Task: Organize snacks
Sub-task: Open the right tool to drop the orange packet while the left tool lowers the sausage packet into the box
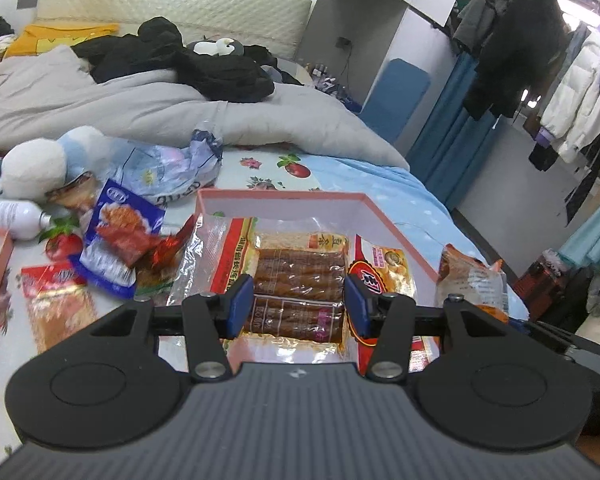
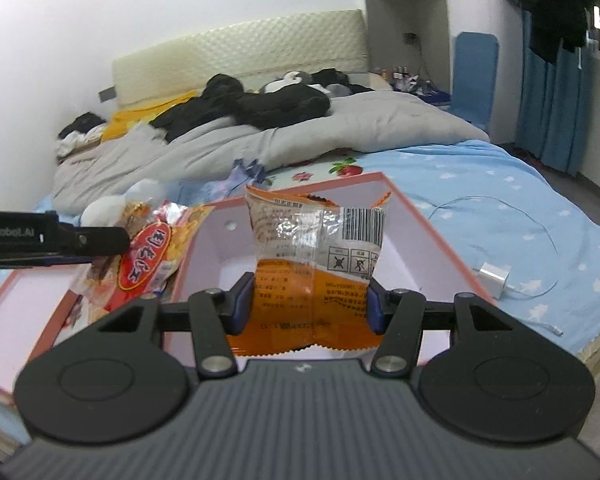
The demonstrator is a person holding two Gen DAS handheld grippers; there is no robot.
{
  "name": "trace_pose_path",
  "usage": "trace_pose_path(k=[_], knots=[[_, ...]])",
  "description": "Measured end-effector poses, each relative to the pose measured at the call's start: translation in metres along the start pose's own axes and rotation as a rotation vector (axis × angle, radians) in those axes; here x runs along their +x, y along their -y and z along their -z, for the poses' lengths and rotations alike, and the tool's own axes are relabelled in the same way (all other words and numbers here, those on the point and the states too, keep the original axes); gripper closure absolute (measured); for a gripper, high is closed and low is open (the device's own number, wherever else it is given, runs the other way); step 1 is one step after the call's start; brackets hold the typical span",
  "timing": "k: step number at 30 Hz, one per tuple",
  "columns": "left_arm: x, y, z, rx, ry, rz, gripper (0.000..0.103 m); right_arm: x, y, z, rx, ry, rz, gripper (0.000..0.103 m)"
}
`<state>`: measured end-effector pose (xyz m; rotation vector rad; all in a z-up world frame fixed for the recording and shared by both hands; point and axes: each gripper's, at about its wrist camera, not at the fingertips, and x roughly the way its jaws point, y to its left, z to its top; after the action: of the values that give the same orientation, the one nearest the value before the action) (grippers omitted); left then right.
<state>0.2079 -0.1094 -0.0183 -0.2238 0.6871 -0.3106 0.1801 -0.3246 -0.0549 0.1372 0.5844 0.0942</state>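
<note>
My left gripper (image 1: 298,306) has its jaws closed on a clear pack of brown dried-tofu sticks (image 1: 300,276) above a pink-rimmed white box (image 1: 284,196). A red and yellow snack pack (image 1: 384,276) hangs beside it. My right gripper (image 2: 308,304) is shut on an orange and clear snack bag (image 2: 316,248) held upright over a second pink-rimmed box (image 2: 416,224), whose inside looks bare. The left gripper (image 2: 100,240) shows at the left of the right wrist view with the red and yellow pack (image 2: 148,260). The orange bag also shows in the left wrist view (image 1: 472,276).
Loose snacks lie on the floral sheet left of the box: a blue pack (image 1: 116,240), a red pack (image 1: 56,300). A plush toy (image 1: 36,164), a white bottle (image 1: 8,216) and a crumpled bag (image 1: 172,164) lie behind. A charger and cable (image 2: 496,276) lie right of the box. A grey duvet (image 1: 140,108) lies behind.
</note>
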Motion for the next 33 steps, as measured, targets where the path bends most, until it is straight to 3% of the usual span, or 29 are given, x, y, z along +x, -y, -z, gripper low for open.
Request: trace_pose_path(k=[10, 20, 30, 33], knots=[[0.072, 0.026, -0.030, 0.044, -0.080, -0.008, 0.047, 0.048, 0.035, -0.012, 0.005, -0.059, 0.023, 0.045], [0.127, 0.022, -0.019, 0.025, -0.184, -0.052, 0.047, 0.095, 0.054, -0.002, 0.015, -0.160, 0.004, 0.045], [0.134, 0.019, -0.013, 0.002, -0.215, -0.075, 0.046, 0.104, 0.056, 0.002, 0.014, -0.179, -0.020, 0.044], [0.130, 0.018, -0.011, 0.000, -0.212, -0.074, 0.041, 0.098, 0.056, 0.003, 0.020, -0.179, -0.029, 0.044]])
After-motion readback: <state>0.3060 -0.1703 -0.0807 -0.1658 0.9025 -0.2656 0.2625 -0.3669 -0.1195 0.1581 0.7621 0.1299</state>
